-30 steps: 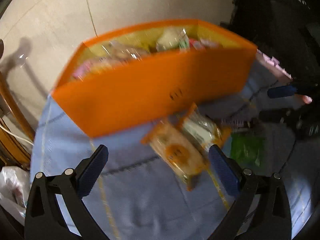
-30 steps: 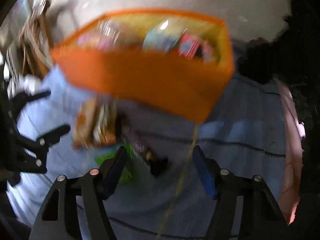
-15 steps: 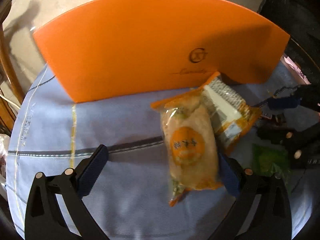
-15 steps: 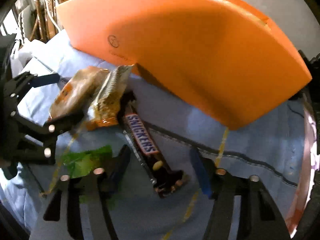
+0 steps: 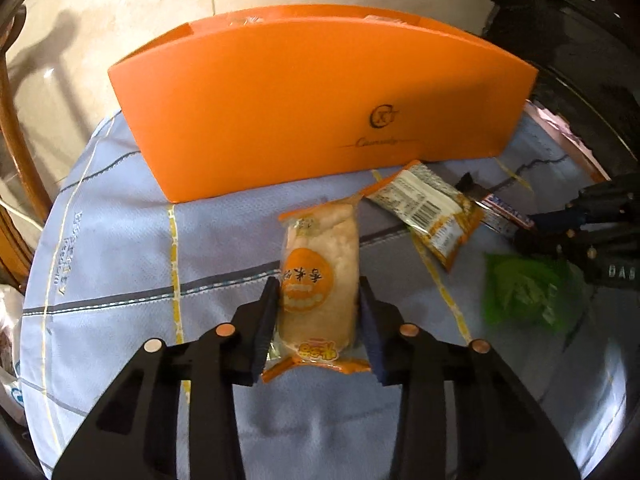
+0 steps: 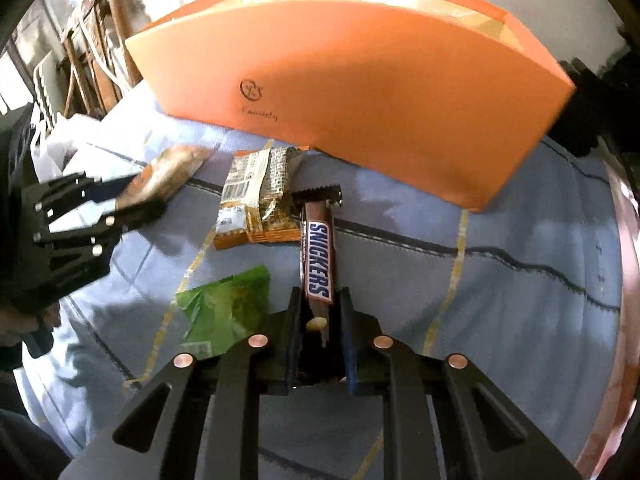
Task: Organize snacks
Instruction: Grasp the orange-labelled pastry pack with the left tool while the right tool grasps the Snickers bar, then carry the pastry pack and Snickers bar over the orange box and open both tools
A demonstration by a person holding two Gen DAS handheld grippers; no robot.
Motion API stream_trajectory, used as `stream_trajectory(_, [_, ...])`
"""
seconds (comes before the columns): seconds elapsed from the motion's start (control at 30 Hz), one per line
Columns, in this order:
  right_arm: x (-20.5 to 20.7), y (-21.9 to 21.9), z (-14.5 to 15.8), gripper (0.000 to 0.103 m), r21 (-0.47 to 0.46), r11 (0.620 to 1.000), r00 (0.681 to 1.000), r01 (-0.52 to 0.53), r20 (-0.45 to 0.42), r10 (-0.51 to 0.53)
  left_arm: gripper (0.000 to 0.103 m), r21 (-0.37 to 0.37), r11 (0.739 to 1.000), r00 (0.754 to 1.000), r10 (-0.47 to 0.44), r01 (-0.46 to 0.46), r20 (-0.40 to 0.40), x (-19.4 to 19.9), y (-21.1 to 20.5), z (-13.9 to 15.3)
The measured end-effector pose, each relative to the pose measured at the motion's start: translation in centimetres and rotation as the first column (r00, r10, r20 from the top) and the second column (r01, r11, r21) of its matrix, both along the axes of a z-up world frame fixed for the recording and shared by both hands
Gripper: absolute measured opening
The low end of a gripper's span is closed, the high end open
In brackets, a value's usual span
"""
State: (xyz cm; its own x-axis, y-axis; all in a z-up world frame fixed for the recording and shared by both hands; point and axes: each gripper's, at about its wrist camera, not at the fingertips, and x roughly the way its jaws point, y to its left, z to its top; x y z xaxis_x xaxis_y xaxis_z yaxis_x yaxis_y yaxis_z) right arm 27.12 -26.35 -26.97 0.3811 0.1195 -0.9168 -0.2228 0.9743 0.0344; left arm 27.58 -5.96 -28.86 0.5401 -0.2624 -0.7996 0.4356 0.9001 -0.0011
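While both claws are closing on snacks lying on the blue cloth (image 5: 120,264) in front of the orange box (image 5: 304,92), the left gripper (image 5: 318,322) is pinching an orange-labelled cake pkt (image 5: 320,276) and the right gripper (image 6: 320,320) a Snickers bar (image 6: 319,256), so each should be gripping mid-body w/ gentle pressure before lifting.

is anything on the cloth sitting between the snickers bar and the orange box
Nothing visible lies on the cloth between them. The Snickers bar has the right gripper closing on its near end, and its far end points at the orange box across bare cloth. The barcode-printed snack packet sits just to its left, touching or nearly so.
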Motion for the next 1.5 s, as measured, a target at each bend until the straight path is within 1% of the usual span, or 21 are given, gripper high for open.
stream_trajectory(0.13, [-1.4, -0.6, 0.9, 0.017, 0.024, 0.998, 0.999, 0.051, 0.009, -0.052, 0.035, -0.040, 0.999, 1.000, -0.029, 0.028, -0.010, -1.1, 1.2, 0.3])
stream_trajectory(0.23, [-1.9, -0.6, 0.9, 0.017, 0.026, 0.996, 0.997, 0.081, 0.001, -0.081, 0.035, -0.030, 0.999, 0.999, -0.040, 0.040, -0.007, -1.3, 0.7, -0.1])
stream_trajectory(0.3, [-1.9, 0.3, 0.5, 0.017, 0.023, 0.996, 0.996, 0.091, -0.002, -0.091, 0.038, -0.045, 0.998, 0.999, -0.034, 0.033, -0.002, -0.8, 0.3, -0.4])
stream_trajectory(0.33, [-1.9, 0.4, 0.4, 0.017, 0.024, 0.995, 0.995, 0.096, 0.000, -0.096, 0.055, -0.038, 0.999, 1.000, -0.027, 0.027, -0.003, -0.6, 0.1, -0.6])
stream_trajectory(0.37, [-1.8, 0.5, 0.4, 0.017, 0.023, 0.995, 0.995, 0.101, 0.003, -0.102, 0.067, -0.009, 1.000, 1.000, -0.013, 0.013, -0.010, -0.1, -0.3, -1.1])
stream_trajectory(0.4, [-1.7, 0.6, 0.3, 0.017, 0.022, 0.994, 0.995, 0.104, 0.005, -0.104, 0.085, 0.006, 1.000, 1.000, -0.006, 0.006, -0.001, 0.1, -0.6, -1.2])
stream_trajectory(0.43, [-1.5, 0.8, 0.3, 0.017, 0.022, 0.994, 0.995, 0.104, 0.010, -0.104, 0.090, 0.019, 1.000, 1.000, 0.005, -0.005, 0.001, 0.3, -0.7, -1.4])
stream_trajectory(0.5, [-1.3, 0.4, 0.4, 0.018, 0.028, 0.995, 0.995, 0.095, 0.020, -0.095, 0.091, 0.014, 1.000, 1.000, 0.019, -0.019, -0.008, 0.5, -0.8, -1.6])
stream_trajectory(0.53, [-1.1, 0.3, 0.3, 0.020, 0.031, 0.995, 0.996, 0.092, 0.009, -0.093, 0.090, 0.018, 1.000, 1.000, 0.016, -0.015, -0.006, 0.5, -0.9, -1.6])
stream_trajectory(0.57, [-0.8, 0.3, -0.3, 0.029, 0.029, 0.995, 0.996, 0.092, -0.014, -0.092, 0.085, 0.019, 1.000, 1.000, 0.006, -0.006, -0.002, 0.5, -0.9, -1.5])
stream_trajectory(0.6, [-0.8, 0.2, -0.8, 0.030, 0.022, 0.996, 0.995, 0.091, -0.030, -0.091, 0.057, 0.017, 1.000, 1.000, -0.023, 0.023, 0.016, 0.2, -1.1, -1.3])
stream_trajectory(0.63, [-0.9, 0.3, -0.9, 0.029, 0.015, 0.996, 0.996, 0.084, -0.020, -0.084, 0.040, 0.018, 0.997, 0.997, -0.071, 0.071, 0.033, -0.2, -1.6, -1.0])
stream_trajectory(0.67, [-0.9, 0.5, -1.0, 0.023, 0.001, 0.997, 0.996, 0.083, -0.024, -0.083, 0.035, 0.046, 0.993, 0.993, -0.113, 0.111, 0.037, -0.6, -2.2, -0.8])
stream_trajectory(0.7, [-0.9, 0.5, -1.1, 0.017, -0.006, 0.995, 0.995, 0.098, -0.030, -0.098, 0.034, 0.022, 0.991, 0.991, -0.136, 0.135, 0.019, -0.7, -2.3, -0.7])
stream_trajectory(0.73, [-1.0, 0.5, -1.0, 0.017, 0.002, 0.994, 0.994, 0.110, -0.029, -0.109, 0.034, -0.005, 0.986, 0.986, -0.165, 0.165, 0.005, -0.9, -2.3, -0.5])
stream_trajectory(0.8, [-1.7, 0.4, -0.2, 0.017, 0.005, 0.994, 0.994, 0.113, 0.010, -0.113, 0.034, 0.005, 0.983, 0.983, -0.183, 0.182, 0.012, -1.5, -2.1, -0.3])
stream_trajectory(0.9, [-2.6, 0.5, 1.0, 0.017, 0.039, 0.992, 0.992, 0.119, 0.040, -0.120, 0.034, -0.069, 0.990, 0.992, -0.123, 0.123, 0.010, -1.8, -0.2, 1.1])
stream_trajectory(1.03, [-3.7, 0.0, 3.4, 0.017, 0.117, 0.983, 0.985, 0.144, 0.078, -0.154, 0.035, -0.135, 0.986, 0.994, -0.093, 0.099, 0.051, -2.5, 1.9, 4.0])
stream_trajectory(1.27, [-5.8, -0.8, 11.0, 0.017, 0.186, 0.976, 0.968, 0.116, 0.198, -0.153, 0.035, -0.198, 0.976, 0.990, -0.061, 0.085, 0.127, -2.9, 3.9, 10.3])
stream_trajectory(1.33, [-4.9, -0.9, 13.2, 0.017, 0.197, 0.975, 0.961, 0.108, 0.229, -0.152, 0.035, -0.202, 0.975, 0.986, -0.059, 0.090, 0.155, -2.1, 2.2, 12.1])
stream_trajectory(1.5, [-2.1, -1.3, 19.0, 0.017, 0.193, 0.975, 0.933, 0.106, 0.320, -0.165, 0.035, -0.206, 0.974, 0.974, -0.051, 0.098, 0.221, 1.0, 1.0, 17.4])
